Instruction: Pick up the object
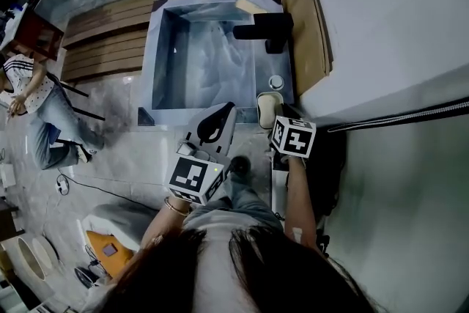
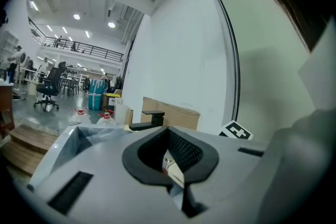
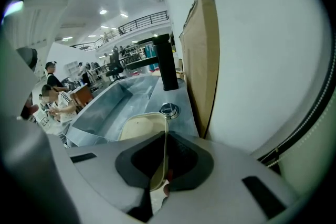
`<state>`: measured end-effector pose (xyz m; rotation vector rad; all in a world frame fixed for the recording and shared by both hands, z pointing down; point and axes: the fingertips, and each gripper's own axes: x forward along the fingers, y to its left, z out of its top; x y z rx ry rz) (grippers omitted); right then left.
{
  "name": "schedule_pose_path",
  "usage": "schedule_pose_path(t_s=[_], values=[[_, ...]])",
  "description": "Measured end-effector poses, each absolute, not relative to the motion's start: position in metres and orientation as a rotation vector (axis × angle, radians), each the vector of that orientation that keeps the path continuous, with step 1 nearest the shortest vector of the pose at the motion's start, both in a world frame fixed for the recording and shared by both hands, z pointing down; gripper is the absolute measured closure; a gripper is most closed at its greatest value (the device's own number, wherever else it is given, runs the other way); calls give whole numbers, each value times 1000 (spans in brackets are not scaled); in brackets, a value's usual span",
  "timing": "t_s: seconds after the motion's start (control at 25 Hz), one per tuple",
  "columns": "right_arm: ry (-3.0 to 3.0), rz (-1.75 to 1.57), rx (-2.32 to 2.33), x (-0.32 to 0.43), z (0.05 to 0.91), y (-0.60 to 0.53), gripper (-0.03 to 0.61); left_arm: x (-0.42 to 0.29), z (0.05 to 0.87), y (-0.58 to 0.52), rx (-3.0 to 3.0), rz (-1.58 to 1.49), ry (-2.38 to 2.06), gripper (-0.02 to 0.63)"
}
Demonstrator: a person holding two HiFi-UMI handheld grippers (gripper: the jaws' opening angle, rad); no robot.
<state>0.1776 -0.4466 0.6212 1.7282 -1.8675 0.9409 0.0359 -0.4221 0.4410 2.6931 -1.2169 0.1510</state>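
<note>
- Your right claw [image 3: 164,139] is clamped on the thin rim of the cream dish [image 3: 137,128]. The dish is at the near right corner of the sink [image 3: 184,96], just short of the round drain knob [image 3: 168,109].
- The bite looks shallow and edge-on, so lift straight up and slowly; any tilt could let the dish swing or slip.
- Your left claw [image 2: 168,134] is closed on nothing, near the sink's front edge. Bring it under only if the dish sags.
- Steer clear of the black faucet [image 3: 167,60].

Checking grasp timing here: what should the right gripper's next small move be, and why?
Probably lift straight up: the right gripper is shut on the near rim of the cream shallow plastic dish, which lies on the grey sink's ledge.
</note>
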Motion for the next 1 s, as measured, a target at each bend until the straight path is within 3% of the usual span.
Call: schedule_pose_path(t_s=[1.0], values=[[-1984,840,1847,138,521,-341,545,-21,391,-312,2790,39,-1228,604]])
